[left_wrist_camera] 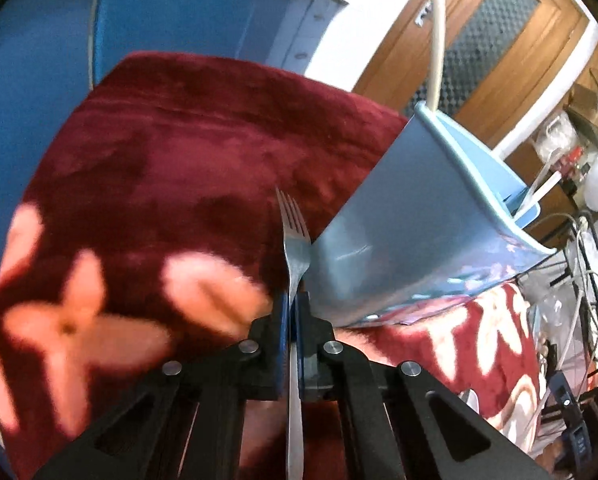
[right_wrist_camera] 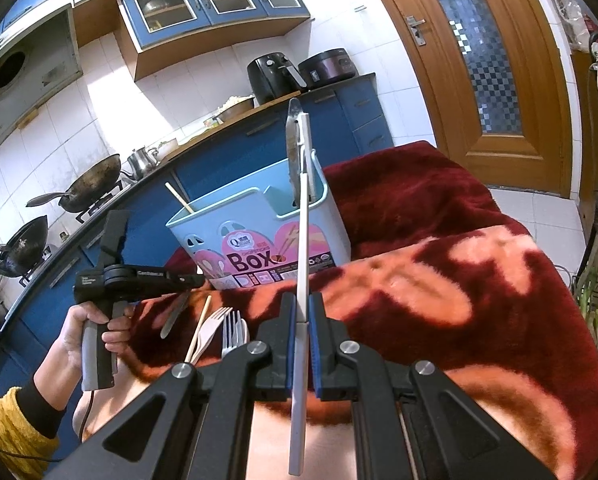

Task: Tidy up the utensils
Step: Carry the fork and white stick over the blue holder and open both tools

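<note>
The left gripper [left_wrist_camera: 290, 312] has its two blue-padded jaws pressed tight on a metal fork [left_wrist_camera: 295, 264], gripping it partway along the handle with the tines pointing away, out over the dark red flowered blanket [left_wrist_camera: 159, 168]. The fork's head sits just beside the near-left wall of the light blue utensil box [left_wrist_camera: 383, 220], right at its lower corner. Whether they touch, I cannot tell.

Over on the right wrist view, the right gripper [right_wrist_camera: 303, 320] is clamped on a long pale grey utensil handle [right_wrist_camera: 302, 272]. That handle runs straight ahead and up, its far end reaching the box's [right_wrist_camera: 259, 236] right-hand compartment, where a metal utensil [right_wrist_camera: 293, 136] stands up above the rim. A wooden chopstick [right_wrist_camera: 179, 197] leans out of the left compartment, tilted left. The box front carries a pink label reading "Box".

Down at the near left of the blanket [right_wrist_camera: 439, 240] lies a little cluster: a wooden stick [right_wrist_camera: 199, 332], a pale plastic fork [right_wrist_camera: 213, 326], a metal fork [right_wrist_camera: 229, 330] and a white utensil [right_wrist_camera: 243, 330], side by side. The left gripper [right_wrist_camera: 191, 280] shows here from the side, held in a hand [right_wrist_camera: 87, 340], with a metal handle [right_wrist_camera: 175, 316] hanging down from its tip.
</note>
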A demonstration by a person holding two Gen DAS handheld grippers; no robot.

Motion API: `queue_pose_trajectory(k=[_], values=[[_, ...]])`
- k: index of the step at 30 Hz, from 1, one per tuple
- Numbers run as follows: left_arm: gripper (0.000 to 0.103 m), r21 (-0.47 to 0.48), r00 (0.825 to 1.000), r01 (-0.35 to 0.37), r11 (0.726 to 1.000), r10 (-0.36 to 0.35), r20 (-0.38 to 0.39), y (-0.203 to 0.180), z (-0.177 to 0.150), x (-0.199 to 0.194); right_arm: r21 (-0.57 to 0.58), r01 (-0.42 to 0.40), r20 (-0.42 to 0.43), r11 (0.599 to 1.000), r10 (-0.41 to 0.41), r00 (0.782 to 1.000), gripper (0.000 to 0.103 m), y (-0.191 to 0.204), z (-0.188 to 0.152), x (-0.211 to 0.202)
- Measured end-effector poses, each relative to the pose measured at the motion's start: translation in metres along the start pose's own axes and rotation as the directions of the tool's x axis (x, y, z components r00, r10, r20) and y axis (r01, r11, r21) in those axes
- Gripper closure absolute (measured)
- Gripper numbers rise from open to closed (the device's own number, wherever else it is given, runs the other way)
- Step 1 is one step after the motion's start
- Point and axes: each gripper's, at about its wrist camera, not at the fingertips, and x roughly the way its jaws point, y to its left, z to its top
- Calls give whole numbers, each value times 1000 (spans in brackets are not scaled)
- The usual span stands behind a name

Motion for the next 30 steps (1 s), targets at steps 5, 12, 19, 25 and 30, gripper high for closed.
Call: queue_pose_trajectory(k=[5,12,19,25,30], values=[[102,-16,997,15,1000,-14,75,4,-16,-31,-2,-13,2,1000,13,1000,95,3,0,1],[102,-6,974,47,999,-44,221,-6,-30,-77,-17,-25,17,1000,25,1000,95,10,2,0],[102,72,909,51,996,-76,411,-39,-28,-124,-37,-30,40,999,31,999,95,17,9,-1],[102,115,838,17,993,-76,540,-66,-5,-141,-39,-36,35,999,38,999,95,17,11,4],[102,119,781,-14,993,-63,621,-81,14,-139,-43,-38,36,998,40,999,95,15,15,7]])
